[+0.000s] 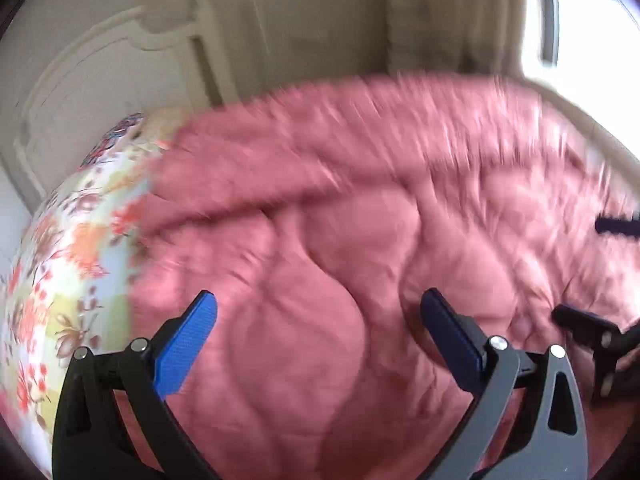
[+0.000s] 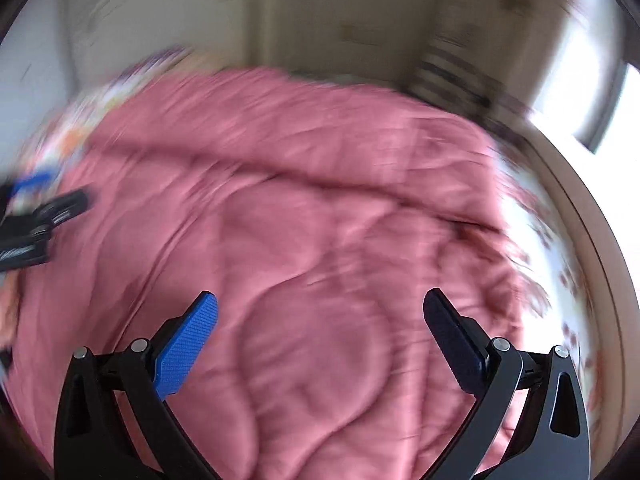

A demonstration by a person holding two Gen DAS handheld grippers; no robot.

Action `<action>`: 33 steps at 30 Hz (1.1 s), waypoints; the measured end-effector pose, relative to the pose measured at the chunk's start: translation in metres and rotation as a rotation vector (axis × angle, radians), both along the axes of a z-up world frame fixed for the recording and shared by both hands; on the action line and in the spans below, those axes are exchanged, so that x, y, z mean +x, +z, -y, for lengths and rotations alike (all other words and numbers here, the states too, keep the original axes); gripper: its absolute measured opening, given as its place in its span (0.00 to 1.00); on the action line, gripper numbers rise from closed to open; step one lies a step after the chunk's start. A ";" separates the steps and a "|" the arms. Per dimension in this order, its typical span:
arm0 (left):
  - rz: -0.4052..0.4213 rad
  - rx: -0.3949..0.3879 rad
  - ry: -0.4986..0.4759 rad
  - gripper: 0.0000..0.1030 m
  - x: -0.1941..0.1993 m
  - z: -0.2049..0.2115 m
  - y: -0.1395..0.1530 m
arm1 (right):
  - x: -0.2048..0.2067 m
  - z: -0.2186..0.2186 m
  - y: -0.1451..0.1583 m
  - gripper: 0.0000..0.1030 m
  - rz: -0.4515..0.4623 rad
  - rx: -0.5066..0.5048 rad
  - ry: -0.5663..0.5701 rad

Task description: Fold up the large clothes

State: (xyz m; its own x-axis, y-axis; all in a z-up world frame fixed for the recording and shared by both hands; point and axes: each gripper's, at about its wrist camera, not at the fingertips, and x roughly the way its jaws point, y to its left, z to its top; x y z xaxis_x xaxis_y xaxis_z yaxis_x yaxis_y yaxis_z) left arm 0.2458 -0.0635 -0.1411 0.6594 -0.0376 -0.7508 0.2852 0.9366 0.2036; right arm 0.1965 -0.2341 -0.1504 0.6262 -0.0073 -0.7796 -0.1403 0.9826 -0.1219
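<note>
Both views blurred. Floral sheet (image 1: 72, 248) showed along the bed's left edge, below a cream headboard (image 1: 100, 80). Left gripper (image 1: 318, 312) hung over the pink quilt (image 1: 360, 208), jaws spread wide, holding nothing. The quilt lay rumpled across most of the bed, a long fold running near its far edge. Right gripper (image 2: 320, 312) sat over the quilt too, jaws wide apart, empty. Window (image 2: 600, 92) bright past the bed's right edge.

No text, label, brand, number or sign can be read in either view; both are blurred by motion
</note>
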 end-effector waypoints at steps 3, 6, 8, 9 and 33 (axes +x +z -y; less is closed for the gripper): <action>-0.033 -0.061 0.017 0.98 0.007 -0.009 0.000 | -0.002 -0.010 -0.014 0.95 -0.007 -0.005 0.028; -0.062 -0.149 0.050 0.98 0.008 -0.032 0.004 | 0.003 0.003 -0.014 0.95 -0.039 0.055 0.011; -0.042 -0.126 0.085 0.98 0.000 -0.045 0.006 | 0.001 0.012 -0.009 0.95 -0.025 0.056 -0.014; -0.035 -0.116 0.101 0.98 -0.005 -0.051 0.006 | -0.001 0.015 -0.006 0.95 -0.015 0.044 -0.032; -0.036 -0.112 0.001 0.98 -0.064 -0.024 0.005 | -0.052 0.031 0.001 0.96 -0.021 0.101 -0.009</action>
State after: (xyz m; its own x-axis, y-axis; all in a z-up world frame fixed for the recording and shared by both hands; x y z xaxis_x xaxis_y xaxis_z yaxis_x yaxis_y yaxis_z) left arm 0.1823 -0.0393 -0.1361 0.6324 -0.1221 -0.7649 0.2893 0.9533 0.0870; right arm 0.1442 -0.2648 -0.1498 0.6102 0.0660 -0.7895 -0.1329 0.9909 -0.0198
